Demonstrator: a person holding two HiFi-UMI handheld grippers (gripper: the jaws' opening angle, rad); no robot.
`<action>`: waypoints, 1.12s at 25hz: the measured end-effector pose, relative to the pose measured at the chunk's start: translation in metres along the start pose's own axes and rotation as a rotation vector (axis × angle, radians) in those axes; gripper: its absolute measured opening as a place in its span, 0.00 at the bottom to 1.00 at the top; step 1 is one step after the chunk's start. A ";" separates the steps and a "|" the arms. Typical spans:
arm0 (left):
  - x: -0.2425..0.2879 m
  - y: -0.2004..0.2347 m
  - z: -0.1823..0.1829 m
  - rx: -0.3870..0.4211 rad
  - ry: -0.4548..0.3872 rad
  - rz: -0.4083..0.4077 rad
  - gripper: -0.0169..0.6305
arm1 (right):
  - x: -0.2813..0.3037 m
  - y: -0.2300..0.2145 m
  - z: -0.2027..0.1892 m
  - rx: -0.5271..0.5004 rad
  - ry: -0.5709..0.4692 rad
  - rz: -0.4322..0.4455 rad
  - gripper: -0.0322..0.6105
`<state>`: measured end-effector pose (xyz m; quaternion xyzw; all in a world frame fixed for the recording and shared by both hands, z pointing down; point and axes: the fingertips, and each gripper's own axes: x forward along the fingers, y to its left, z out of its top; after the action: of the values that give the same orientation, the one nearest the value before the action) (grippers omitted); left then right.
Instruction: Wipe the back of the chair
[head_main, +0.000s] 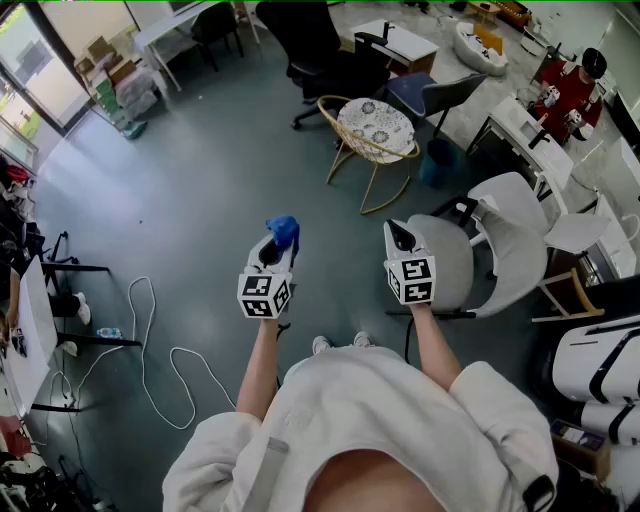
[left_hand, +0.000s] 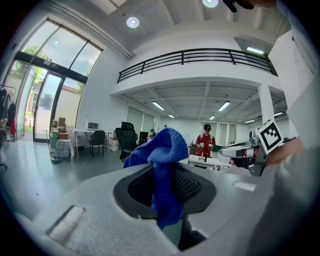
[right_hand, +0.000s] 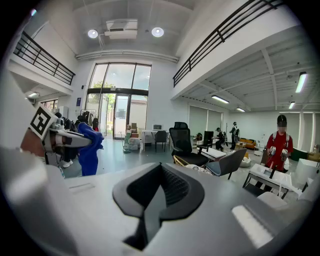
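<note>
My left gripper (head_main: 275, 243) is held at chest height over the floor, shut on a blue cloth (head_main: 284, 231). In the left gripper view the blue cloth (left_hand: 163, 150) bunches up from between the closed jaws. To its right my right gripper (head_main: 398, 232) is shut with nothing in it; its jaws meet in the right gripper view (right_hand: 159, 187). Just right of the right gripper stands a pale grey chair (head_main: 497, 250), its seat toward me and its back farther right. The right gripper view also shows the left gripper (right_hand: 65, 140) and the hanging cloth (right_hand: 90, 150).
Ahead stand a rattan chair with a floral cushion (head_main: 374, 130), a black office chair (head_main: 322, 50) and a grey chair (head_main: 440, 95). A white cable (head_main: 150, 345) loops on the floor at left. White tables (head_main: 520, 125) and a person in red (head_main: 570, 90) are at the far right.
</note>
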<state>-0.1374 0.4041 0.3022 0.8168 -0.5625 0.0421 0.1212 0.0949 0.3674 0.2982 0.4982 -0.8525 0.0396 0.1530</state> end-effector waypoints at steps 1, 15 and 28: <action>-0.001 0.002 0.000 -0.001 0.000 0.000 0.15 | 0.000 0.002 0.000 0.000 0.004 -0.001 0.05; -0.007 0.037 -0.003 -0.011 0.001 -0.037 0.15 | 0.017 0.037 0.007 0.023 -0.017 -0.015 0.05; 0.001 0.066 -0.018 -0.027 0.020 -0.074 0.15 | 0.044 0.058 -0.005 0.003 0.039 -0.017 0.05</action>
<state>-0.1973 0.3854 0.3293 0.8349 -0.5312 0.0382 0.1392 0.0259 0.3601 0.3208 0.5050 -0.8450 0.0491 0.1690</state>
